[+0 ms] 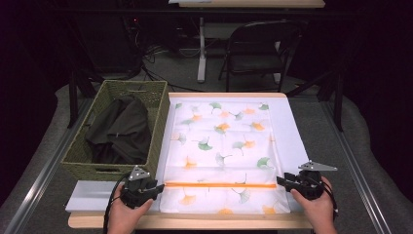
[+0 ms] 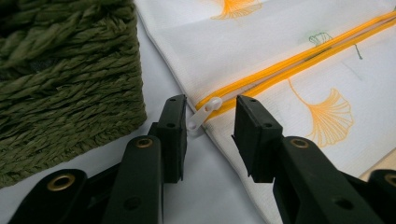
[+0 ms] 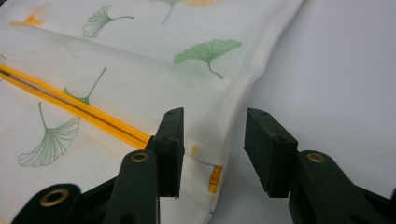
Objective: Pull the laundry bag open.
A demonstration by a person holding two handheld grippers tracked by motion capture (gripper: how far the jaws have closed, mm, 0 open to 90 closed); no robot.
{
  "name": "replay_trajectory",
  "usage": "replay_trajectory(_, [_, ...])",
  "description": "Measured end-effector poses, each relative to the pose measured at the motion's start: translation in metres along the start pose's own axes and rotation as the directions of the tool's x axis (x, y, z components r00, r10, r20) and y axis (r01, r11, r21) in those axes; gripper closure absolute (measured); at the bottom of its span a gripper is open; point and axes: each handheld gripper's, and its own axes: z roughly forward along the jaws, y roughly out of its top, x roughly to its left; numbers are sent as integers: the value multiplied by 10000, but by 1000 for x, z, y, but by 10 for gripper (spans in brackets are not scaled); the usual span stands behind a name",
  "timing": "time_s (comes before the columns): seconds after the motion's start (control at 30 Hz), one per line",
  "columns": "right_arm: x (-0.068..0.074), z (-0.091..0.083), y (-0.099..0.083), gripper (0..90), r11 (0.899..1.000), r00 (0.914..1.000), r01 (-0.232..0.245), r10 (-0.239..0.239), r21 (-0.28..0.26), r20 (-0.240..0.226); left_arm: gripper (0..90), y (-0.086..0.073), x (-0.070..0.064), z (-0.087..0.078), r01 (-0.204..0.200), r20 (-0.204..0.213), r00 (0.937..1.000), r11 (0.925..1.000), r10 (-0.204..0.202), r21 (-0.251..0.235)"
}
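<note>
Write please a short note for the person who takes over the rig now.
Left gripper: open, jaws either side of the white zipper pull at the laundry bag edge.
Right gripper: open, over the bag's opposite edge, at the orange zipper end.
Dark clothes lie in the green basket.
Done: bag lies flat.
Left: probably grip the pull and bag edge, open the zipper.

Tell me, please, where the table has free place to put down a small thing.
Free patches: the bare strip right of the laundry bag, up to the table edge, and the near-left corner in front of the basket. Crowded: the basket holds dark cloth, and the left gripper and right gripper flank the zipper.
</note>
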Motion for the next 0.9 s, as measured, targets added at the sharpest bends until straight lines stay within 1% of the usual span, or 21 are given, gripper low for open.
replay_trajectory(0.03, [2, -1, 1, 572, 9998, 9999, 137, -137, -121, -28, 628, 0, 0, 0, 10, -47, 10000, 10000, -11, -52])
replay_trajectory(0.1, [5, -2, 3, 566, 9992, 9994, 340, -342, -207, -69, 615, 0, 0, -2, 19, -6, 10000, 9999, -19, -150])
replay_trajectory(0.13, [8, -3, 4, 562, 9988, 9989, 468, -469, -157, -47, 613, 1, 0, -3, -7, 21, 10000, 9999, 7, -151])
replay_trajectory(0.27, [13, -4, 5, 552, 9979, 9980, 629, -630, -170, -65, 609, 1, -1, -5, -88, -36, 10000, 9997, 88, -231])
replay_trajectory(0.3, [16, -5, 6, 530, 9969, 9971, 756, -758, -236, -106, 609, 1, -2, -6, -64, -55, 10000, 9995, 62, -324])
replay_trajectory(0.37, [21, -5, 7, 539, 9965, 9966, 775, -783, -325, -237, 607, 1, -2, -8, -85, 32, 10000, 9994, 86, -335])
replay_trajectory(0.43, [24, -5, 8, 546, 9950, 9950, 928, -940, -363, -331, 602, 2, -2, -9, -143, 2, 9999, 9992, 143, -384])
replay_trajectory(0.53, [30, -3, 8, 555, 9930, 9920, 1136, -1151, -312, -509, 594, 2, -3, -10, -103, 72, 9999, 9991, 106, -416])
replay_trajectory(0.63, [35, 1, 9, 561, 9894, 9877, 1411, -1430, -335, -632, 586, 2, -3, -12, -265, 75, 9996, 9985, 269, -473])
replay_trajectory(0.7, [38, 2, 9, 563, 9868, 9845, 1578, -1601, -368, -716, 585, 2, -4, -13, -277, 37, 9996, 9983, 279, -520])
replay_trajectory(0.77, [42, 4, 10, 565, 9816, 9792, 1845, -1879, -497, -763, 585, 2, -4, -14, -356, 32, 9994, 9977, 359, -569])
replay_trajectory(0.8, [44, 4, 10, 569, 9780, 9763, 2012, -2047, -549, -700, 585, 2, -4, -15, -330, 35, 9994, 9977, 333, -599])
replay_trajectory(0.83, [44, 4, 10, 569, 9780, 9763, 2012, -2047, -549, -700, 585, 2, -4, -15, -330, 35, 9994, 9977, 333, -599])
replay_trajectory(0.87, [47, 6, 11, 576, 9748, 9727, 2141, -2186, -626, -775, 586, 3, -4, -17, -339, 167, 9993, 9980, 348, -533])
replay_trajectory(0.9, [49, 7, 12, 579, 9753, 9724, 2127, -2172, -588, -854, 586, 3, -4, -17, -363, 144, 9992, 9978, 372, -556])
